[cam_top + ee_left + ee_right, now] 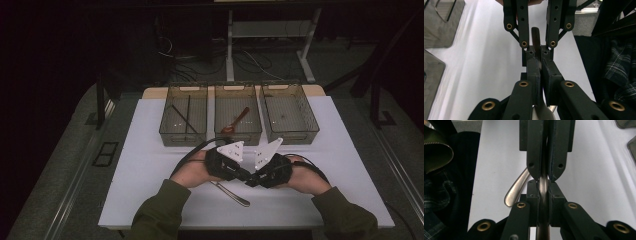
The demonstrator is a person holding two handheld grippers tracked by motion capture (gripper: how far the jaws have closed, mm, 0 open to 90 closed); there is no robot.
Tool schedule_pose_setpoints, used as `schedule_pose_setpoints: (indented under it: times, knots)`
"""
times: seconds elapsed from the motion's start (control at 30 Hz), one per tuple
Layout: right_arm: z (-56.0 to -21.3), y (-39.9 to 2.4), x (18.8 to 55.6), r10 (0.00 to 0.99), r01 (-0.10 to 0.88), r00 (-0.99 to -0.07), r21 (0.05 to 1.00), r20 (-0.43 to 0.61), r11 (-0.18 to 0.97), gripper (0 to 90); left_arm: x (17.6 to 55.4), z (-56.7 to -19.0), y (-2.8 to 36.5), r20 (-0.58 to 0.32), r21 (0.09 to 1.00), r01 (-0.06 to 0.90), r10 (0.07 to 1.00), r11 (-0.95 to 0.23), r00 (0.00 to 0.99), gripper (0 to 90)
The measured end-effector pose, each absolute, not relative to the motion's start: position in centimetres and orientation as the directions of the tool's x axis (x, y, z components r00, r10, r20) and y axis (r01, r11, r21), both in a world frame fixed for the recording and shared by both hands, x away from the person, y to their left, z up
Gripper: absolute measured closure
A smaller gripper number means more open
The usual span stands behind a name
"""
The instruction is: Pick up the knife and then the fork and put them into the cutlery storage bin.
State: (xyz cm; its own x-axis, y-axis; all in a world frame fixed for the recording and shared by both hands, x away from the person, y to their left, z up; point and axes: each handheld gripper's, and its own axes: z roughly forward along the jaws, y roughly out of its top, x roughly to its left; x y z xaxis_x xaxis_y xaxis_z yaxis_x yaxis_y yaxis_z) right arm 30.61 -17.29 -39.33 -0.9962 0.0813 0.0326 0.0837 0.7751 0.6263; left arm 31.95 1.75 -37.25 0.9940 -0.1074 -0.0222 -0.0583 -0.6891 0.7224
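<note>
On white table (150, 150), three bins (238, 120)

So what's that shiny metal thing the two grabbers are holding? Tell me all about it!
It looks like a piece of metal cutlery, silvery and smooth, with a long thin handle ending in a rounded tip. It lies low over the white table. The left gripper and the right gripper are both shut on it, face to face. Its other end is hidden.
</note>
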Motion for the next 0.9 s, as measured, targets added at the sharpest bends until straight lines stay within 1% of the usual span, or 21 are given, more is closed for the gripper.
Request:
schedule_pose_setpoints:
  times: [0.03, 0.1, 0.13, 0.17, 0.23, 0.27, 0.33, 0.47, 0.57, 0.73, 0.9]
  knots:
    - [-39.4, -17.3, 30.7, 0.086, 0.092, -0.995, 0.626, 0.041, 0.774, 81.1, 32.0, -37.2, 1.8, -0.019, 0.726, -0.053, -0.097, -0.686, 0.995, 82.2]
    - [-39.5, -17.5, 30.7, 0.098, 0.102, -0.994, 0.622, 0.04, 0.776, 81.2, 32.1, -37.1, 2.0, -0.017, 0.749, -0.026, -0.058, -0.663, 0.998, 68.8]
    - [-39.6, -17.6, 30.6, 0.119, 0.132, -0.991, 0.613, 0.062, 0.779, 81.2, 32.2, -37.1, 2.2, -0.035, 0.761, 0.002, -0.038, -0.649, 0.999, 61.4]
    - [-39.7, -17.7, 30.8, 0.12, 0.129, -0.991, 0.613, 0.057, 0.779, 81.2, 32.2, -37.0, 2.4, -0.047, 0.769, 0.028, -0.013, -0.639, 0.999, 55.2]
    - [-40.0, -18.0, 31.1, 0.128, 0.134, -0.99, 0.604, 0.053, 0.785, 81.2, 32.4, -36.8, 3.0, -0.035, 0.777, 0.034, 0.011, -0.629, 0.999, 50.0]
    - [-40.0, -18.2, 31.2, 0.133, 0.135, -0.99, 0.607, 0.048, 0.783, 81.2, 32.5, -36.8, 3.4, -0.048, 0.785, 0.053, 0.024, -0.617, 0.999, 47.1]
    - [-40.1, -18.6, 31.3, 0.147, 0.148, -0.988, 0.604, 0.051, 0.783, 81.2, 32.5, -36.8, 4.2, -0.06, 0.802, 0.079, 0.052, -0.592, 0.997, 44.9]
    - [-39.9, -19.6, 31.7, 0.177, 0.168, -0.983, 0.614, 0.046, 0.771, 81.3, 32.3, -37.0, 6.2, -0.067, 0.819, 0.139, 0.149, -0.556, 0.987, 37.5]
    - [-39.6, -20.8, 32.0, 0.227, 0.201, -0.973, 0.622, 0.038, 0.757, 81.2, 31.9, -37.5, 7.9, -0.051, 0.828, 0.173, 0.236, -0.533, 0.97, 32.4]
    - [-39.2, -22.7, 32.7, 0.301, 0.255, -0.953, 0.634, 0.036, 0.73, 81.2, 30.9, -38.8, 10.6, -0.069, 0.842, 0.254, 0.371, -0.477, 0.926, 27.4]
    - [-38.5, -24.3, 33.2, 0.395, 0.322, -0.918, 0.661, 0.041, 0.678, 81.2, 29.6, -40.7, 12.7, -0.064, 0.84, 0.306, 0.478, -0.449, 0.876, 16.9]
